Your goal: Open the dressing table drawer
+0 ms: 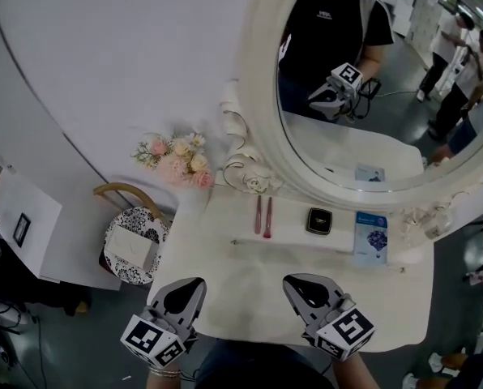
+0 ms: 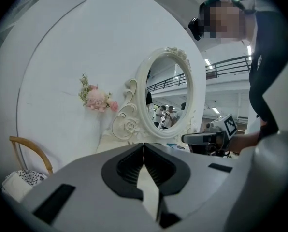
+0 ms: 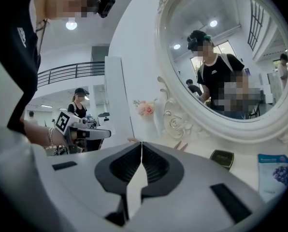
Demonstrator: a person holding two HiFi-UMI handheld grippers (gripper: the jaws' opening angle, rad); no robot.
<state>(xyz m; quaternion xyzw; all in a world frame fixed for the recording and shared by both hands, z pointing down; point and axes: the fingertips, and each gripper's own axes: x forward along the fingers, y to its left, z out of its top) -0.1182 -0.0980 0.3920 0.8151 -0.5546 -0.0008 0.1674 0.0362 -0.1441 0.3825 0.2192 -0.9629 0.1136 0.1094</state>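
left gripper (image 2: 144, 146): jaws together, empty | ahead: oval mirror (image 2: 140, 88), pink flowers (image 2: 96, 99)

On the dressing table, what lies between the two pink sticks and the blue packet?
A small black square case lies between the pink sticks and the blue packet, touching neither; the head view shows it.

Smooth matt dressing table (image 1: 250, 290), glossy glass mirror (image 1: 347, 144).

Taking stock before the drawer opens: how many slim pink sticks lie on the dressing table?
2: one pink stick and a second right beside it, left of the black compact. None seems hidden.
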